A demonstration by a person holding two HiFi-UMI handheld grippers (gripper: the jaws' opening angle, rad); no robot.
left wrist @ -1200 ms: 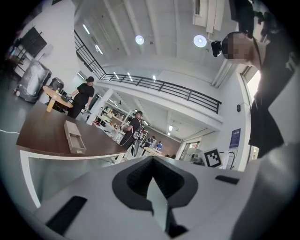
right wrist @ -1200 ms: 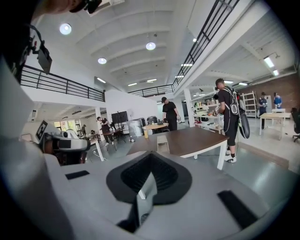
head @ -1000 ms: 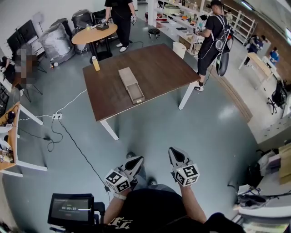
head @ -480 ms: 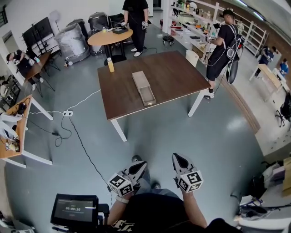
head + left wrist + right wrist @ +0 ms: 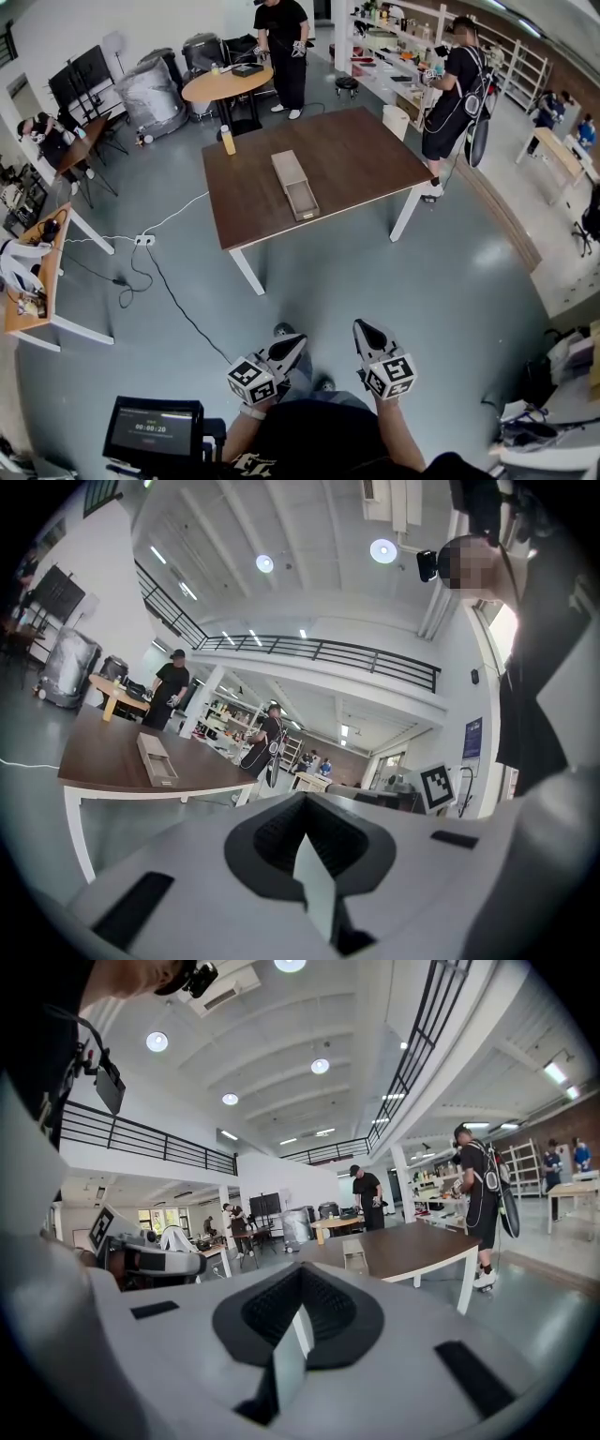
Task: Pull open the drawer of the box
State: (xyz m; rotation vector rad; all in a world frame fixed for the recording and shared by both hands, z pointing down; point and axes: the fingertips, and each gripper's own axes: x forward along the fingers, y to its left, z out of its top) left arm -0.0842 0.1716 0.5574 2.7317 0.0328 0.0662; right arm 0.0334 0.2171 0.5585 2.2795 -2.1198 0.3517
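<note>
The brown desk (image 5: 356, 159) has shifted in my head view since a second ago, so I judge I am only approaching; it stands well apart from me. The box (image 5: 289, 169) lies mid-desk, its drawer (image 5: 303, 201) seemingly already out at the near end, as before. The left hand-held gripper (image 5: 292, 343) and right hand-held gripper (image 5: 365, 330) are both closed together on nothing.

Dark wood-look table (image 5: 352, 155), glossy floor (image 5: 375, 262)

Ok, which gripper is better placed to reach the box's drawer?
Right, marginally: the right gripper points almost straight at the box; the left gripper aims past it. Both are shut and far off.
</note>
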